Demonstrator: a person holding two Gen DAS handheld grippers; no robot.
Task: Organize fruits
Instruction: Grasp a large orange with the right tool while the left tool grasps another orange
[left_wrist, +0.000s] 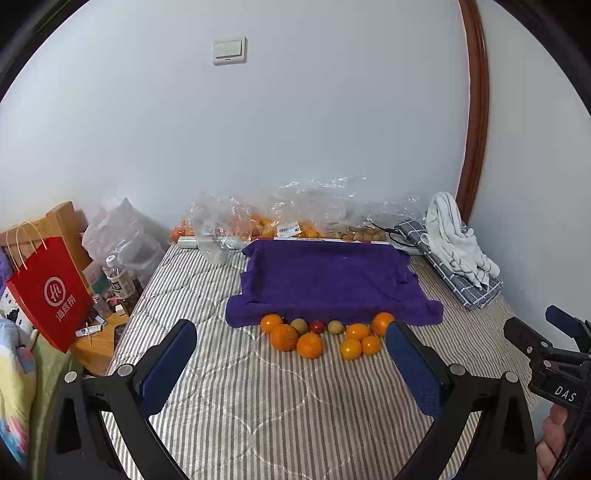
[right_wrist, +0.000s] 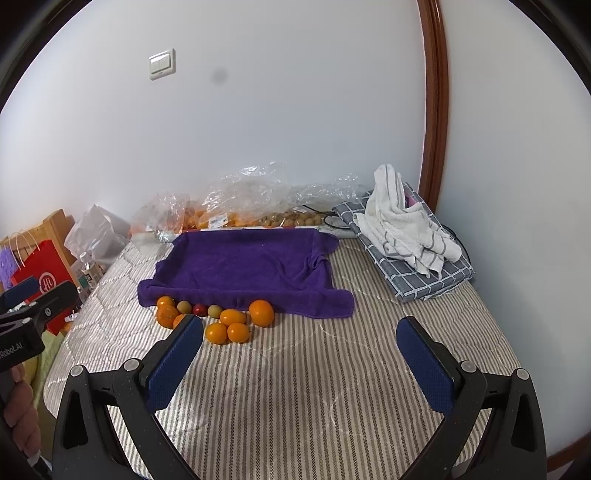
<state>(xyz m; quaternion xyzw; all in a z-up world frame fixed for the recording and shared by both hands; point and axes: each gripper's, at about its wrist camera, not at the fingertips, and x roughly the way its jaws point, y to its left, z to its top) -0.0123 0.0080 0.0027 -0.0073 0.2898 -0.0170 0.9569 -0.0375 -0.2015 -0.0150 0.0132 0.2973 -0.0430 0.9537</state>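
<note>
Several oranges (left_wrist: 310, 345) lie in a loose cluster on the striped bed cover, along with two brownish-green fruits (left_wrist: 299, 326) and one small red fruit (left_wrist: 317, 326). They sit against the near edge of a purple towel (left_wrist: 325, 280) draped over a shallow tray shape. My left gripper (left_wrist: 291, 326) hovers open in front of the cluster, holding nothing. The right wrist view shows the same oranges (right_wrist: 261, 312) and purple towel (right_wrist: 243, 269) ahead and to the left. My right gripper (right_wrist: 300, 320) is open and empty over bare bed cover, to the right of the fruit.
Clear plastic bags (left_wrist: 258, 221) holding more fruit line the back wall. A white striped towel (left_wrist: 454, 236) lies on a folded grey checked cloth (left_wrist: 465, 284) at the right. Left of the bed stand a red paper bag (left_wrist: 51, 291), a bottle (left_wrist: 118, 277) and a wooden stand (left_wrist: 96, 343).
</note>
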